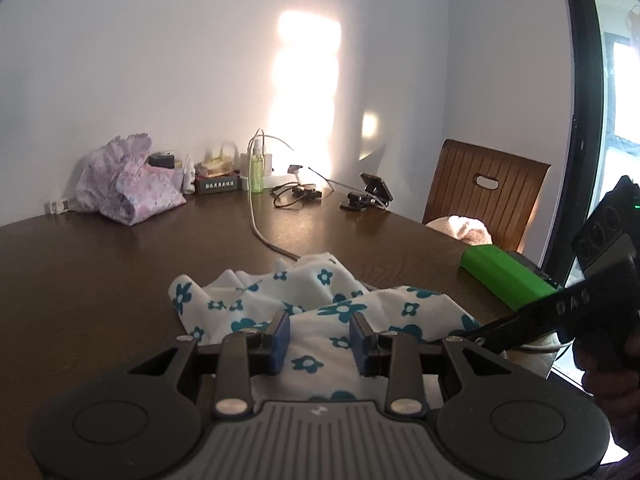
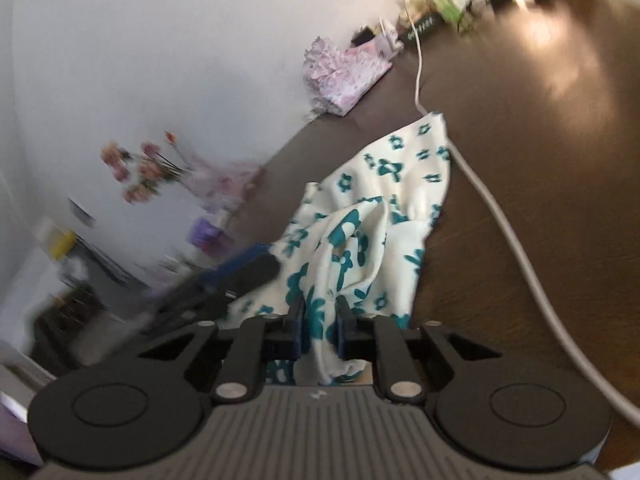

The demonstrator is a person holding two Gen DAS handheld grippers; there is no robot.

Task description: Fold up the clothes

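Observation:
A white cloth with teal flowers [image 1: 304, 300] lies crumpled on the dark wooden table [image 1: 100, 280]. My left gripper [image 1: 319, 338] is open, its blue pads either side of the cloth's near part. The right gripper's black body [image 1: 568, 304] shows at the right edge of the left wrist view. In the right wrist view my right gripper [image 2: 319, 334] is shut on a bunched fold of the cloth [image 2: 360, 232]. The left gripper's blue and black fingers [image 2: 248, 268] show at the cloth's left edge.
A grey cable [image 1: 260, 232] runs across the table to the cloth's far corner and also shows in the right wrist view [image 2: 504, 232]. A pink floral bundle [image 1: 128, 184], bottles and chargers stand by the wall. A green box [image 1: 504, 276] and a wooden chair [image 1: 484, 188] are at the right.

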